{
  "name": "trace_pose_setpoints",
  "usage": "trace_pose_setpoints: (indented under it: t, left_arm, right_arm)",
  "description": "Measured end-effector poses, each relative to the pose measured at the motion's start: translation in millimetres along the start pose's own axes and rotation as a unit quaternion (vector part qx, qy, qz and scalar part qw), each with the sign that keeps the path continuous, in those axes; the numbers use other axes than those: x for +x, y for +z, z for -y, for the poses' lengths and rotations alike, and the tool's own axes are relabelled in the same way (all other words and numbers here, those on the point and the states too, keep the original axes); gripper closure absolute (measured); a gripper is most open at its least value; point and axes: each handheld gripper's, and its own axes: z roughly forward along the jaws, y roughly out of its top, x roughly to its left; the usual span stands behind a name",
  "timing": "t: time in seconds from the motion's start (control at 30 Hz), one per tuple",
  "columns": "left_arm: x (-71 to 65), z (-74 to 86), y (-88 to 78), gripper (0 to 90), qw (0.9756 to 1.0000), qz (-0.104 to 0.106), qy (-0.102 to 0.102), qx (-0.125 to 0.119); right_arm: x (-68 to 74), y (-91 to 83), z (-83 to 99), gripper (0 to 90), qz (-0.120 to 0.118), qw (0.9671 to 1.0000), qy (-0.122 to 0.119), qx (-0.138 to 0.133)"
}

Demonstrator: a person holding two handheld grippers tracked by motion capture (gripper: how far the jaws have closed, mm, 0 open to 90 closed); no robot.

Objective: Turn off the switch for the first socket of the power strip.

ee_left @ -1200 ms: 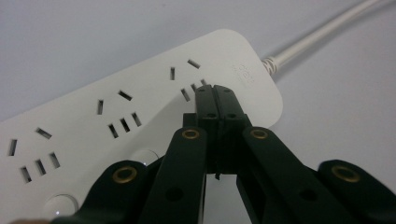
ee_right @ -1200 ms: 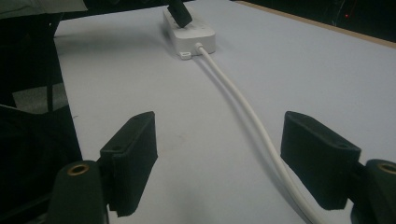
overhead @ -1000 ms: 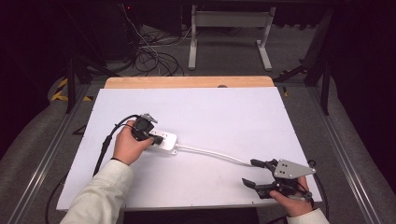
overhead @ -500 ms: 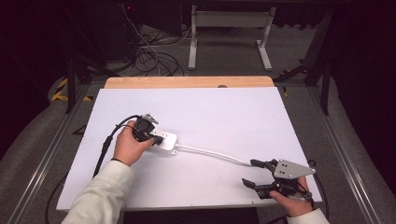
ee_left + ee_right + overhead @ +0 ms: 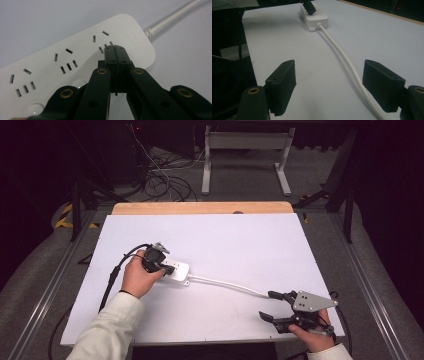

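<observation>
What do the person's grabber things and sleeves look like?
Both grippers have black jaws with brass-coloured rivets. The right gripper carries a grey three-cornered plate on top. A black cable trails from the left gripper. The sleeves are cream-coloured.

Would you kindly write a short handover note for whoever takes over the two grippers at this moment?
Left gripper: jaws shut together with nothing between them, tips pressed on the white power strip near its cable end.
Right gripper: open, holding nothing, near the table's front right corner; the strip's white cable runs between its jaws, not gripped.
Done: strip lies flat, pinned by the left gripper.
Left: probably closing the right gripper on the cable; nothing is plugged into the visible sockets.
</observation>
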Motion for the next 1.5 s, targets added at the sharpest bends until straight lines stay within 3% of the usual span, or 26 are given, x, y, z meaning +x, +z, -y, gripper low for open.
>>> trace_pose_setpoints:
  t: [0.3, 0.83, 1.07, 1.13, 1.17, 1.23, 1.5]
  left_arm:
    - [-9.3, -0.3, 0.6, 90.0, 0.9995, -0.029, 0.011, 0.003]
    - [-14.5, -1.0, 2.5, 90.0, 0.999, -0.04, 0.015, 0.009]
    - [-19.9, -2.0, 3.2, 90.0, 0.9976, -0.064, 0.028, 0.006]
    - [-22.0, -3.0, -4.8, 90.0, 0.9985, -0.047, 0.024, -0.015]
    - [-22.0, -3.0, -4.8, 90.0, 0.9985, -0.047, 0.024, -0.015]
    - [-22.7, -6.4, -18.2, 90.0, 0.9979, -0.045, 0.021, -0.041]
    - [-29.8, -10.7, -37.3, 90.0, 0.9969, -0.039, 0.026, -0.064]
  right_arm:
    - [0.5, 0.6, 0.2, 27.3, -0.002, 1.0, 0.001, 0.001]
    - [0.5, 1.7, 1.0, 27.2, -0.003, 1.0, 0.001, 0.006]
    - [0.3, 1.2, 1.1, 27.2, -0.003, 1.0, 0.001, 0.005]
    - [-0.1, 0.2, 0.8, 27.2, -0.002, 1.0, 0.002, 0.0]
    - [-0.1, 0.2, 0.8, 27.2, -0.002, 1.0, 0.002, 0.0]
    - [-1.6, -0.1, 0.9, 27.2, 0.002, 1.0, 0.003, -0.001]
    - [-0.8, -0.7, 0.4, 27.2, 0.003, 1.0, 0.001, 0.0]
